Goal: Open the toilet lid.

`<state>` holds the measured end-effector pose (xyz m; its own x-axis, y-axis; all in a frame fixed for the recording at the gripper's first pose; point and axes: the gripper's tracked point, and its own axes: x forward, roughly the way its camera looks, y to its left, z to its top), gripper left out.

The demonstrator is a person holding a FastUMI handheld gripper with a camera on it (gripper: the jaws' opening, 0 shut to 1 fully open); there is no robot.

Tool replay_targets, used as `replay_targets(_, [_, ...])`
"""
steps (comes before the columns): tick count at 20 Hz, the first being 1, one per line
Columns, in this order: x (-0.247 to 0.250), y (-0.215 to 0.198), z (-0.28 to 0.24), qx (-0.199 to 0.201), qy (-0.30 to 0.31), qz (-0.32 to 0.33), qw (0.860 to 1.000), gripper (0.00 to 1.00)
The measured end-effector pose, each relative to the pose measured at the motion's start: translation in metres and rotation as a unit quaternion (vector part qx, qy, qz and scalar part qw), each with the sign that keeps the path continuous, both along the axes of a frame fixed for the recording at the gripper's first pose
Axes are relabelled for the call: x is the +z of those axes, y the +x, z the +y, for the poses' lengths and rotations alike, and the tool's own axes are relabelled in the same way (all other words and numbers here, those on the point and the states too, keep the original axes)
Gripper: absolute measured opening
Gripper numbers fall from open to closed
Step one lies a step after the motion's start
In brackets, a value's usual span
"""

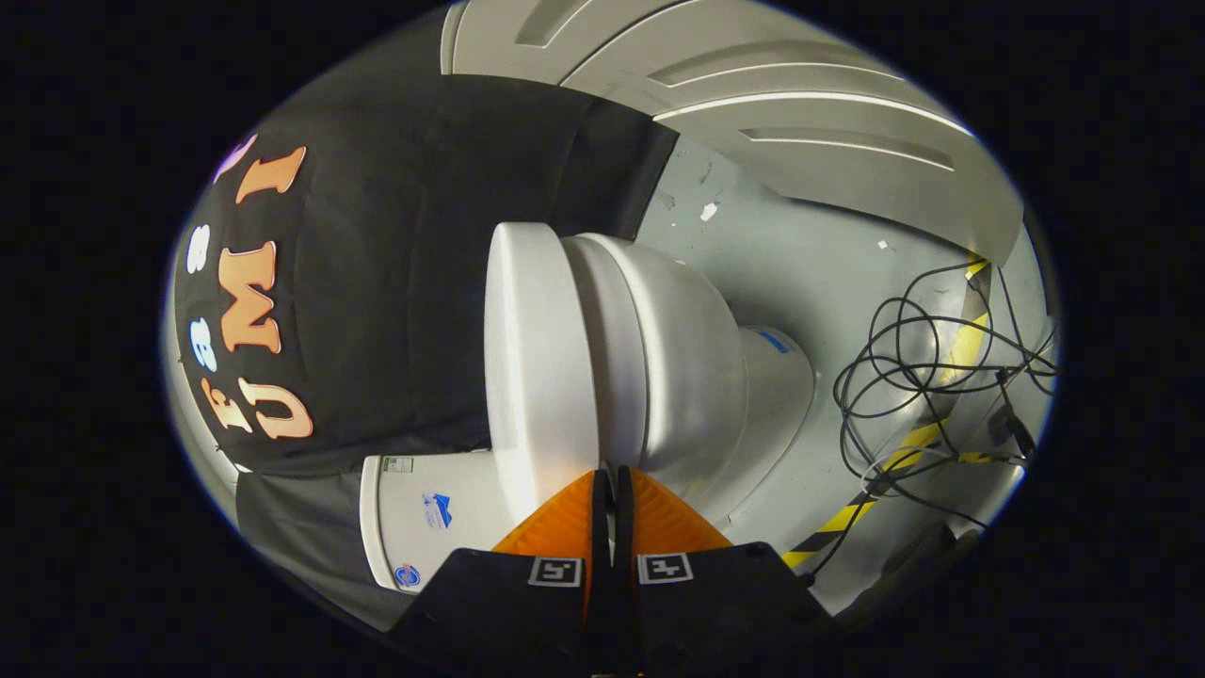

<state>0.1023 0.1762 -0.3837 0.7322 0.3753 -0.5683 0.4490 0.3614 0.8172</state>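
The view is rolled on its side. The white toilet lid point(541, 358) lies closed flat against the bowl point(678, 367), with the seam between them running straight ahead of my fingers. The tank point(433, 513) sits beside the lid's hinge end, close to the left finger. My gripper point(610, 478) is shut, its orange fingers pressed together with nothing between them. Their tips are at the seam, at the near edge of the lid; I cannot tell whether they touch it.
The bowl's pedestal point(777, 395) stands on a grey floor point(810, 254). A tangle of black cables point(923, 377) lies beside it over a yellow-and-black tape strip point(904, 452). A white panelled wall point(753, 85) rises beyond the toilet.
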Motion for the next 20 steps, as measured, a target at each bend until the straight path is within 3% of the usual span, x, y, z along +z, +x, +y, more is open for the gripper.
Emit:
replay_targets(3, [0.002, -0.002, 0.003, -0.01, 0.023, 0.014, 1.0, 0.08])
replay_targets(7, [0.005, 0.0, 0.001, 0.009, -0.038, -0.003, 0.999, 0.08])
replay_targets(15, [0.03, 0.007, 0.003, 0.023, -0.081, -0.037, 0.996, 0.08])
replay_targets(20, [0.054, 0.011, 0.005, 0.053, -0.167, -0.068, 0.982, 0.08])
